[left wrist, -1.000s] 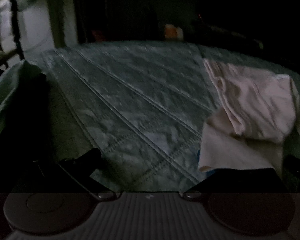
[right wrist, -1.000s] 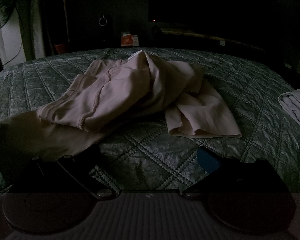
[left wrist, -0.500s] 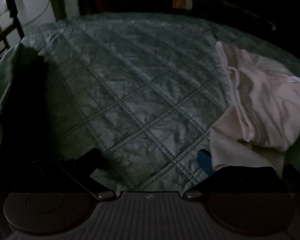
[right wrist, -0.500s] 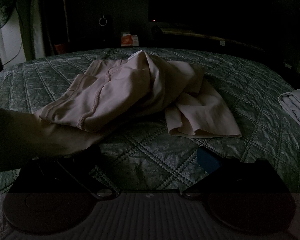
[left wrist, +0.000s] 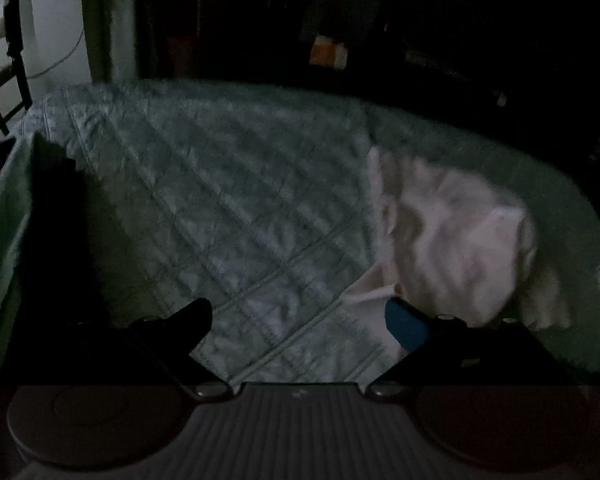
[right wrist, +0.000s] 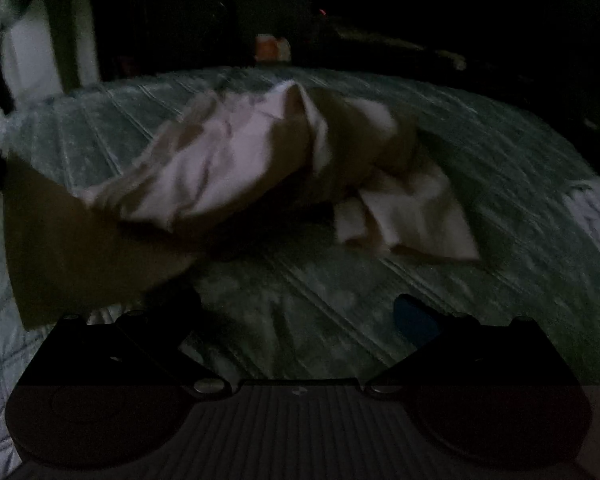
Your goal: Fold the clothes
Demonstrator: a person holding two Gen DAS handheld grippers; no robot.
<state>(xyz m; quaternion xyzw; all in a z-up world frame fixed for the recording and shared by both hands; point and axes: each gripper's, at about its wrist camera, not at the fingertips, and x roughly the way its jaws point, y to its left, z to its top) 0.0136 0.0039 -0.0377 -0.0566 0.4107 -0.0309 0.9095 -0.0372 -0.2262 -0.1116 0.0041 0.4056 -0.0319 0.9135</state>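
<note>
Dim light falls over a bed with a grey-green quilted satin bedspread (right wrist: 480, 148), where a crumpled pale pink cotton garment (right wrist: 236, 148) lies bunched near the middle. The left gripper (left wrist: 300, 320) is closing beside the garment's near hem, nothing yet between its fingers; the right gripper (right wrist: 300, 316) hangs open above bare quilt. A misjudged pinch in this gloom could catch bedspread too. Open quilt stretches left toward the bed's edge.

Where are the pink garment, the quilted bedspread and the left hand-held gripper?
pink garment (right wrist: 236, 152): right wrist view, on its raised crumpled middle.
quilted bedspread (left wrist: 228, 200): left wrist view, on bare quilted surface.
left hand-held gripper (left wrist: 304, 320): left wrist view, midway between its fingertips; jaws closing, only bedspread behind the gap.
</note>
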